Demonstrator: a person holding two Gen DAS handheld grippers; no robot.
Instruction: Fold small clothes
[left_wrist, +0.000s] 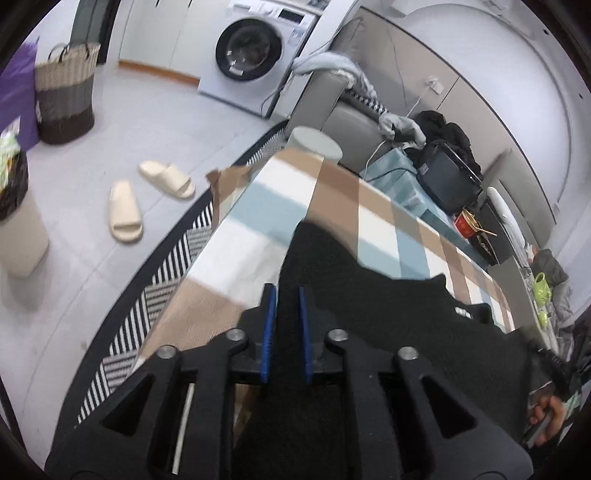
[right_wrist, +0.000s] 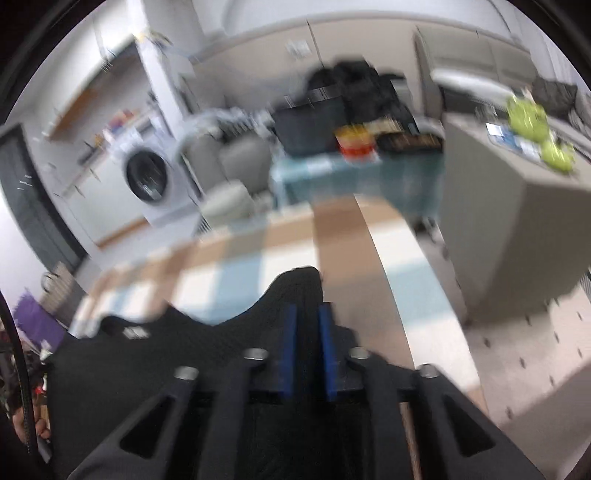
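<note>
- Black knitted garment (left_wrist: 369, 314) lies spread on the checked tablecloth of brown, white and pale blue (left_wrist: 258, 199); one corner of it reaches toward the far edge of the cloth.
- Left gripper (left_wrist: 287, 291) hangs over the garment's left part. Its blue pads (left_wrist: 271, 325) stand a little apart with dark fabric seen in the gap; I cannot tell if the pads press on it.
- Right gripper (right_wrist: 307, 314), in its own view, is over the garment's right corner (right_wrist: 295, 284). Its blue pads (right_wrist: 290, 343) are also a little apart, with black cloth between; a grip is not sure, because this view is blurred.
- Only the left view shows the floor left of the tablecloth: two cream slippers (left_wrist: 147, 199), a striped black and white rug (left_wrist: 170, 266) and a woven two-tone basket (left_wrist: 64, 92).
- Both views show the white washing machine (left_wrist: 255, 55) beyond the tablecloth.
- Only the right view shows the grey cabinet (right_wrist: 509, 229) right of the tablecloth, with blurred green things (right_wrist: 528, 118) on top.
- A hand (left_wrist: 548, 417) is cut off at the lower right edge of the left view.
</note>
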